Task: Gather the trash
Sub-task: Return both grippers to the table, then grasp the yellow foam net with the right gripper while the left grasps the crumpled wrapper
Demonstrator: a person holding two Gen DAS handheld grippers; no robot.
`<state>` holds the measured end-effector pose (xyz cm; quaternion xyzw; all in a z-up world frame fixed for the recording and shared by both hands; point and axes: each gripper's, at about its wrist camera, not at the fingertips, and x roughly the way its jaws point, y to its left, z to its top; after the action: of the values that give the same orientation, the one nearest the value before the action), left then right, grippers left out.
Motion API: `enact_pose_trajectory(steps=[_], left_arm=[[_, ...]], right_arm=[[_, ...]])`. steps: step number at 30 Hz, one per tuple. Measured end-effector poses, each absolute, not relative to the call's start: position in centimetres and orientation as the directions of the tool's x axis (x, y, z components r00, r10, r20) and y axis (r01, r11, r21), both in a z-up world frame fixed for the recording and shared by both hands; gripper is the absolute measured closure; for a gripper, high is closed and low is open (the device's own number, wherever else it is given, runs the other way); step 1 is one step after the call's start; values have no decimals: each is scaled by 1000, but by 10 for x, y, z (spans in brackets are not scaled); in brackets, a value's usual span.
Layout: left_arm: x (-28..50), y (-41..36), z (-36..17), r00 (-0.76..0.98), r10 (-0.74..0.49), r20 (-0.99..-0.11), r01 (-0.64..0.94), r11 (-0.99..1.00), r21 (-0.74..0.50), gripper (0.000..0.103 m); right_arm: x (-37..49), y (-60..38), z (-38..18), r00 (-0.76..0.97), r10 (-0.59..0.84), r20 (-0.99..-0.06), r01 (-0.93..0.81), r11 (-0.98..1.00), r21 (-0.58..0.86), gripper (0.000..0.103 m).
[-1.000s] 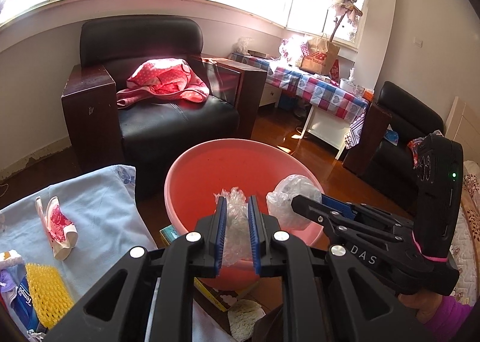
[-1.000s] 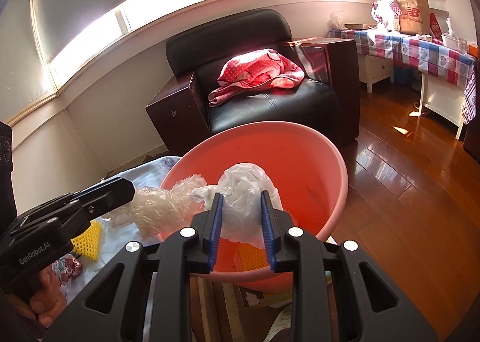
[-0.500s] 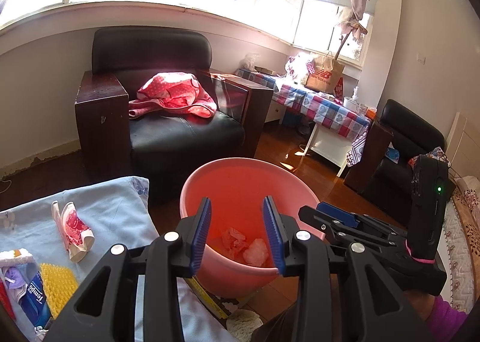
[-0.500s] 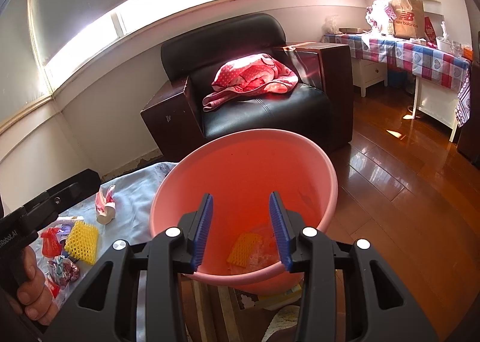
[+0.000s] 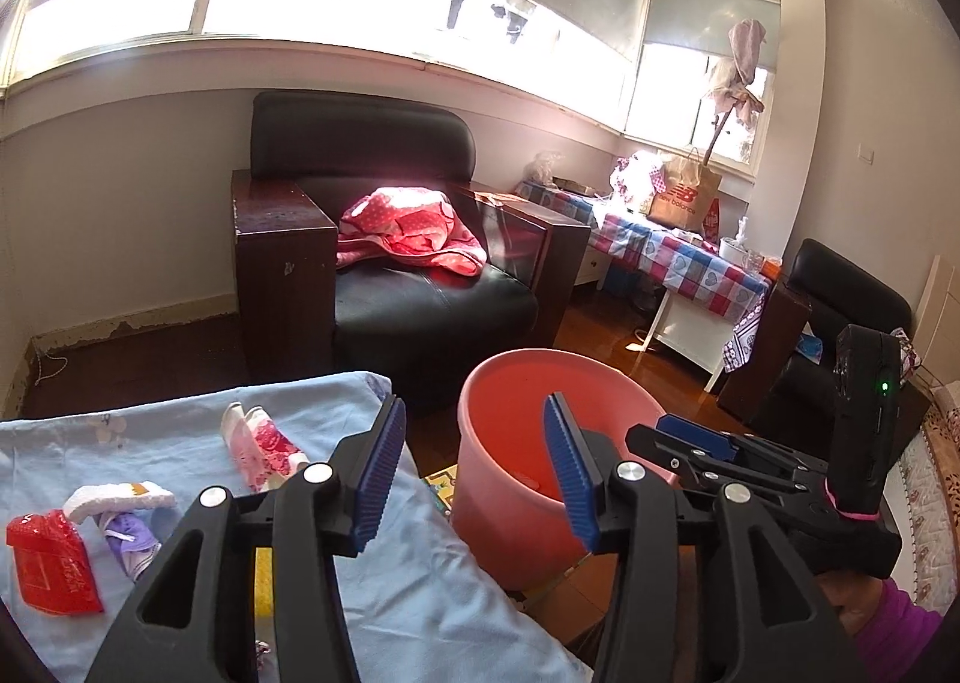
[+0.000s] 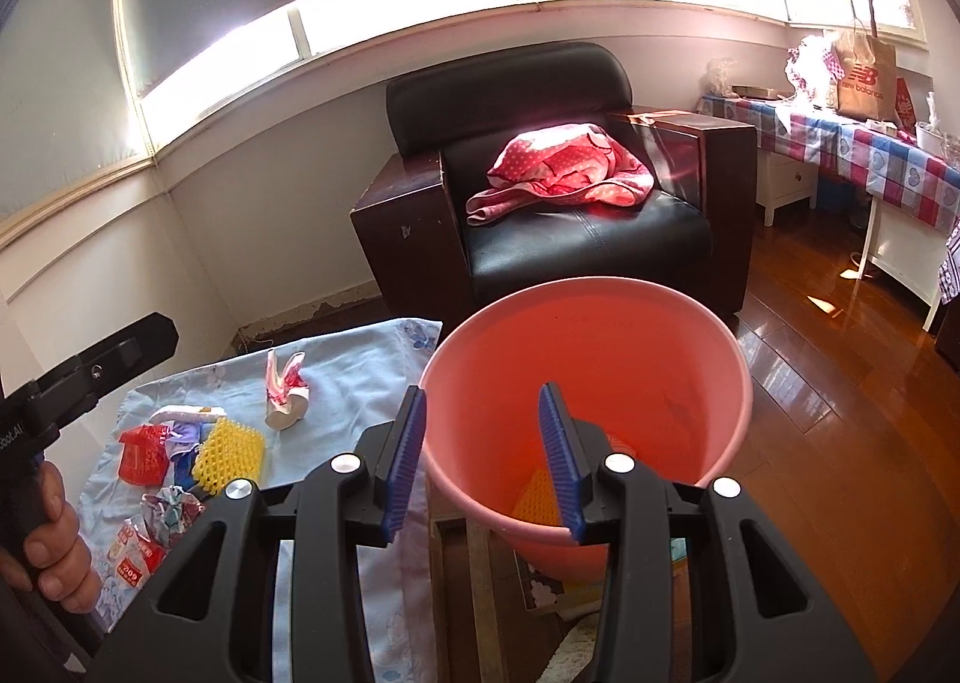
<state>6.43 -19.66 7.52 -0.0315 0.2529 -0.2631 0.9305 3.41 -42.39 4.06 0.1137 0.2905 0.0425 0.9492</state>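
A pink plastic bucket stands on the floor beside a table with a light blue cloth; it also shows in the left wrist view. A yellow foam net lies inside it. My right gripper is open and empty, above the bucket's near rim. My left gripper is open and empty, between cloth and bucket. On the cloth lie a yellow foam net, a red wrapper, a pink-white wrapper and crumpled papers.
A black armchair with a pink cloth stands behind the bucket. A checked-cloth table with a paper bag is at the right. The floor is polished wood. Flat boxes lie under the bucket.
Both grippers opened and let their plastic bags fall into the bucket, then pulled back and up. The left gripper swung left, over the cloth edge.
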Motion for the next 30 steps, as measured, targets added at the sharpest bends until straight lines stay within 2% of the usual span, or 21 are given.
enact_pose_trajectory(steps=[9,16,21,30], left_arm=[[44,-115,80,812,-368,-452,322,930,-179,54],[24,-56,60,826,-261,-500,204,965,-166,54],[7,-32,35,790,-242,-564,183,970,-159,54],[15,-43,-6,694,-283,-662,218,959,-182,54]], right_arm=[[32,-371,44,790,236,-566,-128,966,224,63],[31,-333,31,726,311,-614,-217,950,224,63],[32,-307,19,673,354,-650,-266,935,234,63],[35,-268,3,595,397,-698,-339,912,231,63]])
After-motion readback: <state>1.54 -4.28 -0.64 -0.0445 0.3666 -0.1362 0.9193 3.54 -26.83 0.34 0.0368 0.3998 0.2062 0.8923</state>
